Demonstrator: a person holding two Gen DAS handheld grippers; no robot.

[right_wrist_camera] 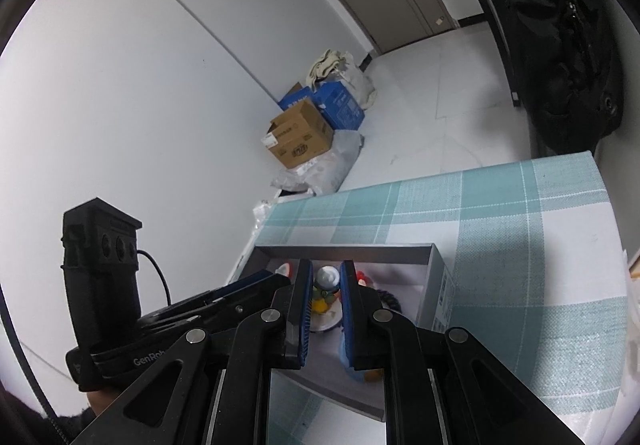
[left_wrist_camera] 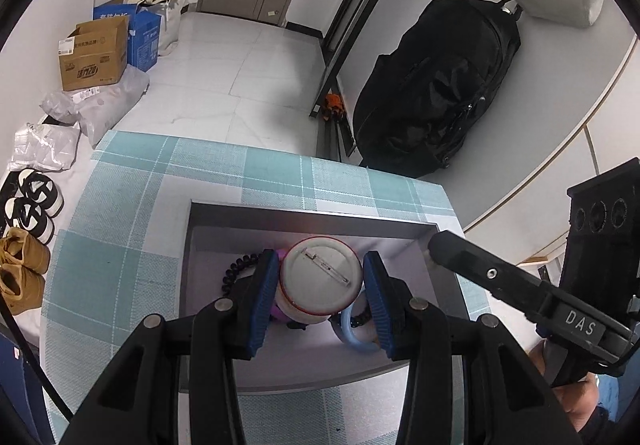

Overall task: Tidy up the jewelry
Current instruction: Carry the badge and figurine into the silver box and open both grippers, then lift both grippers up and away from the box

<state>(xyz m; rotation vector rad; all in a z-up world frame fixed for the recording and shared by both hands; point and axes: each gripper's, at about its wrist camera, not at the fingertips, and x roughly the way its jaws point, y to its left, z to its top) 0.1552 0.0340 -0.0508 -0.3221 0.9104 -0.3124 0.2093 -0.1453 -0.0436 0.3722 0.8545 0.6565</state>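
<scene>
A grey open box [left_wrist_camera: 312,214] sits on a teal plaid cloth [left_wrist_camera: 120,229]. My left gripper [left_wrist_camera: 321,281] is shut on a round white pin badge [left_wrist_camera: 320,276], its back with the pin facing me, held over the box. Under it lie a black bead bracelet [left_wrist_camera: 236,271], a purple piece [left_wrist_camera: 280,315] and a light blue bangle [left_wrist_camera: 352,337]. My right gripper [right_wrist_camera: 325,297] is open and empty above the same box [right_wrist_camera: 436,285], over colourful badges [right_wrist_camera: 326,303]. The right gripper's body [left_wrist_camera: 520,285] reaches the box's right corner in the left wrist view.
The table edge drops to a white tile floor [left_wrist_camera: 224,69]. On the floor are cardboard boxes [left_wrist_camera: 94,55], plastic bags [left_wrist_camera: 104,105] and shoes [left_wrist_camera: 28,205]. A black backpack [left_wrist_camera: 436,85] hangs on the wall at right.
</scene>
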